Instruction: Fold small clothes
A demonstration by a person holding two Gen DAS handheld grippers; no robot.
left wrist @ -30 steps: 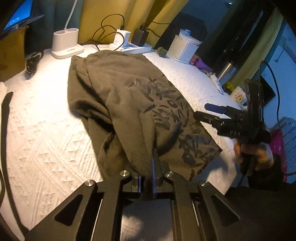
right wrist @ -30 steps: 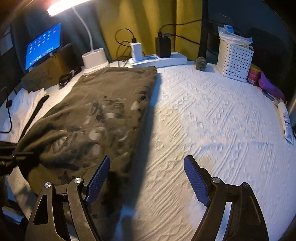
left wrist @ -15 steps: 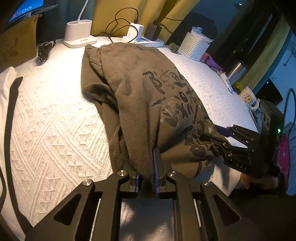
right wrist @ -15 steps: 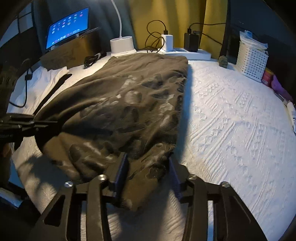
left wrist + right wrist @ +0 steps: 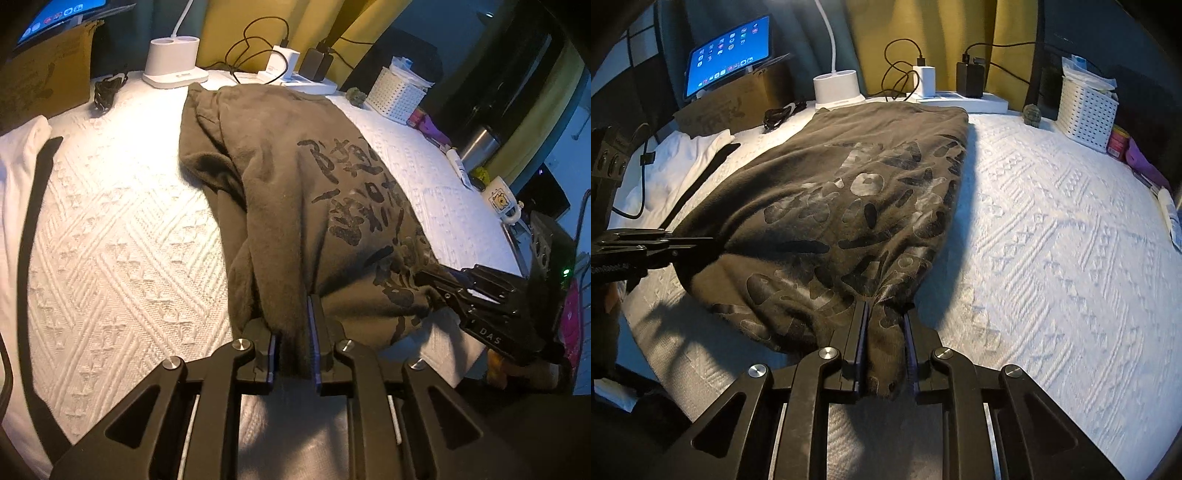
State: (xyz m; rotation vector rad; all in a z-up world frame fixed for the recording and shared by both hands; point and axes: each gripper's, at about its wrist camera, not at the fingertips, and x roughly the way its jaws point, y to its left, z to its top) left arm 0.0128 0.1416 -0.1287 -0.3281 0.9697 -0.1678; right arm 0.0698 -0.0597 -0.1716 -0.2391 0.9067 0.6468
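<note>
A dark olive sweatshirt (image 5: 288, 177) with a black print lies lengthwise on the white textured cloth (image 5: 122, 236). My left gripper (image 5: 291, 317) is shut on a bunched fold at the sweatshirt's near edge. In the right wrist view the same sweatshirt (image 5: 849, 192) shows its printed side. My right gripper (image 5: 886, 314) has its jaws closing on the near right corner, and the pads press on the bunched cloth. Each gripper shows in the other's view: the right gripper (image 5: 443, 284) at the sweatshirt's right corner, the left gripper (image 5: 698, 243) at its left edge.
At the back stand a white lamp base (image 5: 836, 88), a power strip with chargers (image 5: 960, 98), a white perforated basket (image 5: 1086, 110), and a tablet (image 5: 729, 62) on a cardboard box. A white garment with a black strap (image 5: 33, 184) lies at the left. A mug (image 5: 502, 199) sits at the right.
My right gripper moved left onto the sweatshirt's near right corner and closed on it from wide open. The left gripper kept its hold on the near edge.
</note>
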